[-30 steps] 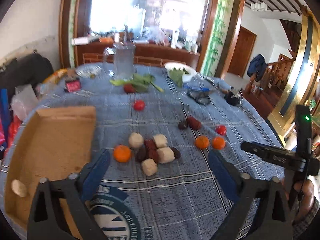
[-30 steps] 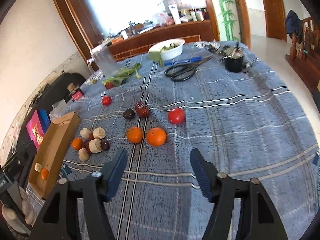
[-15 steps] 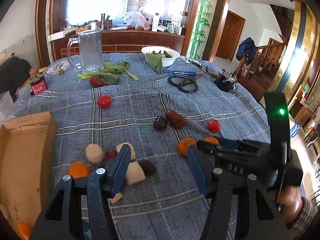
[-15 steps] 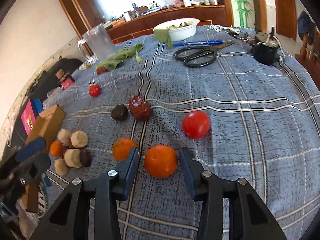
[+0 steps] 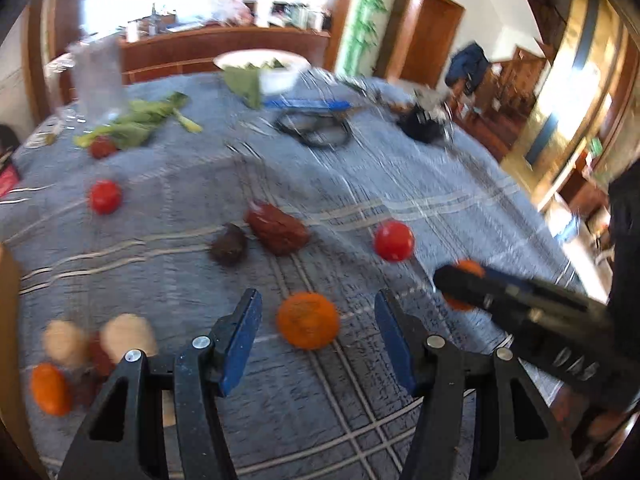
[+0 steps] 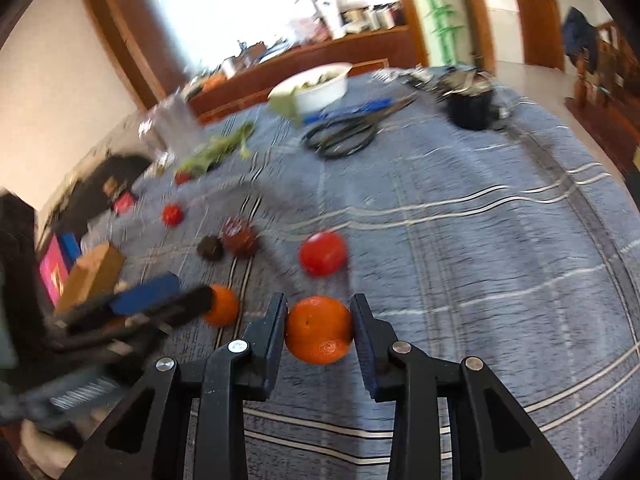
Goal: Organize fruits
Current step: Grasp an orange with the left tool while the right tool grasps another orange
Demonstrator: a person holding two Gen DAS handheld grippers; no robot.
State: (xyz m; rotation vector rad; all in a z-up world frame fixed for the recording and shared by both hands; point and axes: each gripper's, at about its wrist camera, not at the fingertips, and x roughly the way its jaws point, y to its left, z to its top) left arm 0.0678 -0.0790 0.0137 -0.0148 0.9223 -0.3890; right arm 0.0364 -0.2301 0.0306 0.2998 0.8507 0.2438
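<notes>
Your right gripper (image 6: 319,330) has its jaws pressed against both sides of an orange (image 6: 319,329) at the lower middle of the right wrist frame, the fruit sitting on the blue plaid tabletop (image 6: 480,264). Your left gripper (image 5: 316,322) has its jaws apart, with a second orange (image 5: 307,320) lying between the blue pads (image 5: 240,330) low in the left wrist frame, touching neither. A red tomato (image 6: 323,253) sits just above the held orange, and two dark dried fruits (image 6: 230,240) lie to its left. In the lower left of the left wrist frame is a cluster of pale round pieces (image 5: 98,336) with a third orange (image 5: 50,388); motion blur makes them hard to identify. A cardboard box (image 6: 94,272) is at the left edge of the right wrist frame. Scissors (image 6: 344,134) and a white bowl (image 6: 316,86) lie toward the top.
</notes>
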